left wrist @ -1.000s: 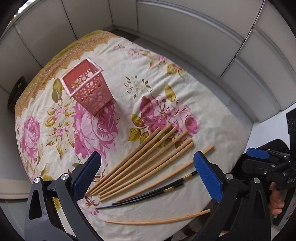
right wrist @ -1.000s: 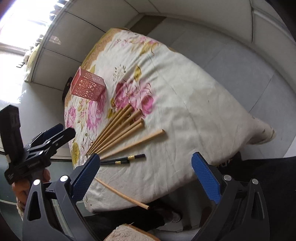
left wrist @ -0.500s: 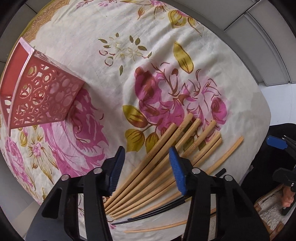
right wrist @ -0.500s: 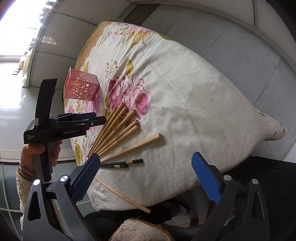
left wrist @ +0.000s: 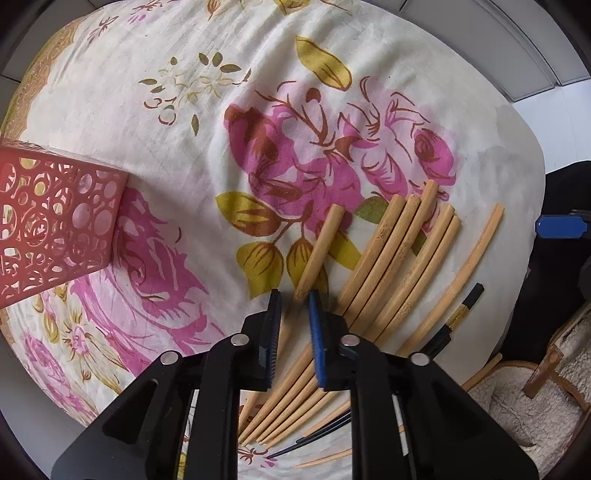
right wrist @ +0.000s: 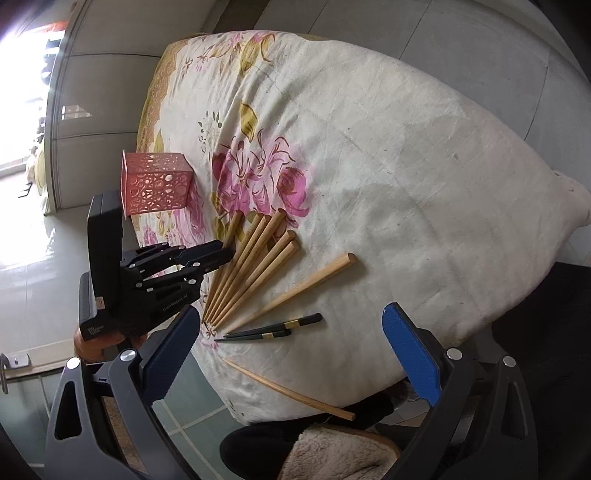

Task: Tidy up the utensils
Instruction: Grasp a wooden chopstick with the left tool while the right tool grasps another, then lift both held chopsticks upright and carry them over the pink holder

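Pulled askew from the fan of bamboo chopsticks (left wrist: 399, 254) on the floral-clothed worktop (left wrist: 221, 110), one bamboo chopstick (left wrist: 320, 248) now sits between the left claw (left wrist: 293, 334), which has just been closing and looks clenched on it. Pinched so near one end, it could pivot or slip before reaching the pink perforated holder (left wrist: 48, 225). The right claw (right wrist: 291, 354) hangs released.

Looks like someone's home: a counter draped in a rose-printed cloth (right wrist: 369, 147) stands on pale glossy floor tiles (right wrist: 424, 33), daylight pours in from a window (right wrist: 22, 74), and fleecy slippers (left wrist: 524, 398) sit beside it.
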`<state>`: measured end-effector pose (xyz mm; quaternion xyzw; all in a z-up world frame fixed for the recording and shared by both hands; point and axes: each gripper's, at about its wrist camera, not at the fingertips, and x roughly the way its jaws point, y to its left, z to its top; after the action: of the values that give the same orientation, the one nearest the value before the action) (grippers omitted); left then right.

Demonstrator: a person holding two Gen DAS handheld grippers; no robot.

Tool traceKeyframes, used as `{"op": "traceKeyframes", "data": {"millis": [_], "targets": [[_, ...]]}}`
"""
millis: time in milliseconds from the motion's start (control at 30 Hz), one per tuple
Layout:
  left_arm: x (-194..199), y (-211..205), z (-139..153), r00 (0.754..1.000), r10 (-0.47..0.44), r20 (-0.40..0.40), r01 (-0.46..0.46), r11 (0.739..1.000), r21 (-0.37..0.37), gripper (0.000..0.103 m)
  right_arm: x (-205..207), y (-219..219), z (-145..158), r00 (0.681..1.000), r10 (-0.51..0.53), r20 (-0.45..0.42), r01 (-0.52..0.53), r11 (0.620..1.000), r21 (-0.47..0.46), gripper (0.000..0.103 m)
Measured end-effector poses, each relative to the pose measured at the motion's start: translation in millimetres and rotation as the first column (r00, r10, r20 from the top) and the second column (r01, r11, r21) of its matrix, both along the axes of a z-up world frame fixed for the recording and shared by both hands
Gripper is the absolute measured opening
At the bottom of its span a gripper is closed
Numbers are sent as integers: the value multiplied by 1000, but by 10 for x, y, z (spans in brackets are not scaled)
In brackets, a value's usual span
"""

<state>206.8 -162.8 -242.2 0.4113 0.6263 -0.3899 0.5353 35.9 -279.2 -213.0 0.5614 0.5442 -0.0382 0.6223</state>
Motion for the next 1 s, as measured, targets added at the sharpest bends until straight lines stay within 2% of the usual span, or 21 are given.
{"op": "traceKeyframes", "data": {"millis": [133,233,333,400,500,567,633,667,700,800,867,933,1000], "targets": [[60,94,80,1000,1,19,-1,999,-36,8,108,7,-89,995,-81,-54,82,997,7,96],[40,172,124,998,32,55,-26,995,-94,7,184,40,-172,989,-117,-88,121,991,47,96],[5,447,335,993,72,88,-57,985,-165,7,264,98,-187,984,-153,-94,159,985,61,91],[32,592,447,991,84,108,-60,976,-208,7,307,126,-254,974,-180,-134,191,979,69,82],[45,812,662,985,95,147,-53,962,-266,7,339,192,-387,956,-206,-211,230,968,99,74],[48,965,824,978,111,178,-51,949,-311,7,386,189,-362,944,-214,-252,237,970,63,71],[65,1080,982,971,137,196,-57,928,-368,7,423,179,-360,924,-211,-318,237,970,46,63],[64,1139,1051,968,150,200,-59,915,-398,7,450,180,-350,917,-196,-347,218,976,26,54],[29,1158,1097,966,161,203,-61,902,-427,7,488,183,-338,912,-177,-371,190,982,0,39],[-101,1137,1205,959,189,212,-61,866,-497,7,552,172,-332,900,-154,-407,145,988,-54,15],[-149,1118,1211,956,191,225,-48,854,-518,7,564,177,-324,893,-158,-421,141,987,-73,15],[-336,1095,1284,953,185,240,-34,852,-522,7,566,178,-334,880,-161,-448,141,987,-79,15],[-325,1065,1245,948,192,253,-32,850,-526,7,676,216,-304,865,-158,-475,121,987,-108,16]]}}
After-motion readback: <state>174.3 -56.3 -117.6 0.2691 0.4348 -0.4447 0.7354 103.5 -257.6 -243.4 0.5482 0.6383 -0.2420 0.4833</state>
